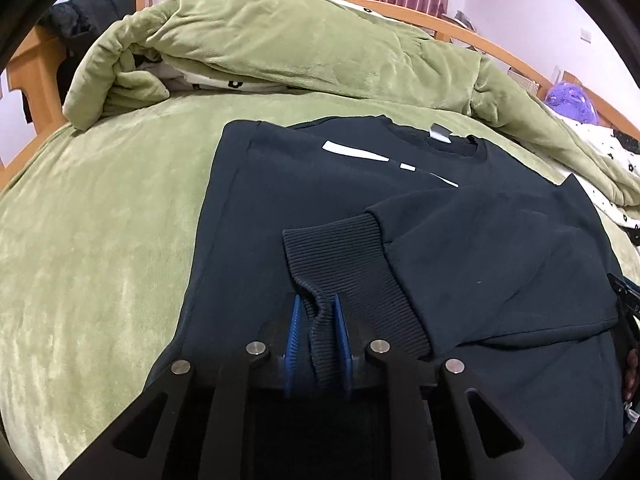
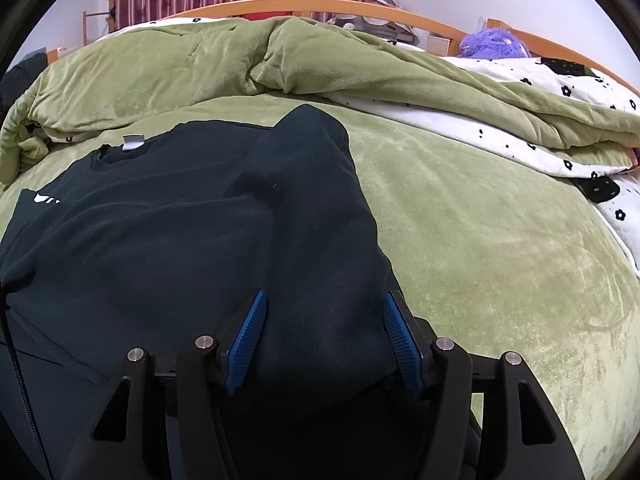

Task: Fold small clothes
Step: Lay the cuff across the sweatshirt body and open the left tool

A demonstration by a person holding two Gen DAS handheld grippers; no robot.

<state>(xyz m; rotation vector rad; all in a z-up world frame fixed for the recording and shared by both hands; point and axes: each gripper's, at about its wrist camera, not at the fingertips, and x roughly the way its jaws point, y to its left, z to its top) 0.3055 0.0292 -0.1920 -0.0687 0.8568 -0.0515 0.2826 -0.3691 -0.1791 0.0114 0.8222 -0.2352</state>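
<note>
I see the dark sweatshirt [image 1: 304, 200] lying flat on the green bed cover [image 1: 92, 248], with its collar and white label at the far side. One sleeve is folded across the body, and its ribbed cuff [image 1: 340, 264] comes toward the near edge. My left gripper [image 1: 316, 316] points forward and low over the garment, and its blue pads [image 1: 292, 332] are closed tight on the near edge of this cuff; the ribbed cloth is bunched between them.

My right gripper [image 2: 324, 320] is also low and points forward, at the right side of the sweatshirt [image 2: 180, 240]. Its blue pads [image 2: 248, 336] stand wide apart, with dark cloth lying between them, but they do not press it. Far behind, a rumpled green duvet [image 2: 160, 68] lies against the wooden bed frame [image 2: 280, 3].
</note>
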